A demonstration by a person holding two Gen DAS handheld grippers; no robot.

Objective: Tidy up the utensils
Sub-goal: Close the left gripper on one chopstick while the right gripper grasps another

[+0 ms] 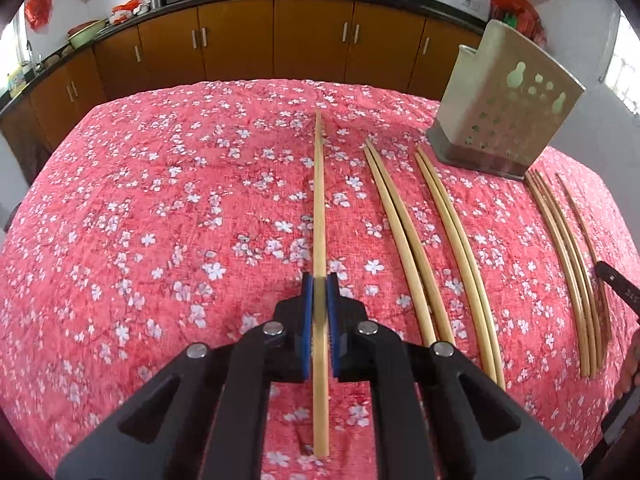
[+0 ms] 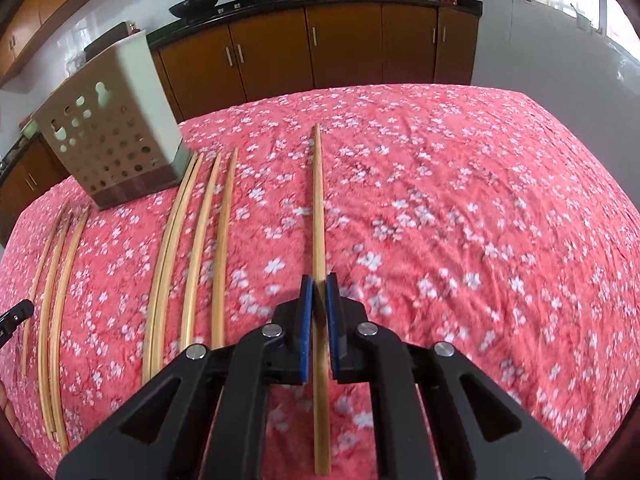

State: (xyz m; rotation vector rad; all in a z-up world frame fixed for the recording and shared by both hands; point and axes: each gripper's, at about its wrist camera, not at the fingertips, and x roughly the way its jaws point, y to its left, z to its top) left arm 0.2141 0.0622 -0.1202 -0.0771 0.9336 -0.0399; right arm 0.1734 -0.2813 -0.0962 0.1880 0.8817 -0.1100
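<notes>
Left gripper (image 1: 319,285) is clamped on one chopstick (image 1: 319,200), which runs lengthwise between its blue pads. Right gripper (image 2: 319,286) likewise grips a single chopstick (image 2: 318,208). Remaining chopsticks (image 1: 404,232) lie on the floral cloth (image 1: 160,200) near the perforated holder (image 1: 508,120).

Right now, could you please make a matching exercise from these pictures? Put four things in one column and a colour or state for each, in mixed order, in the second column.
Things:
1. left gripper
2. utensil holder
3. tablecloth
4. cabinet doors

Descriptions:
A. pink with white flowers
B. brown wood with metal handles
C. shut on a chopstick
D. pale, standing upright, with holes

Pairs: 1-C, 2-D, 3-A, 4-B
</notes>
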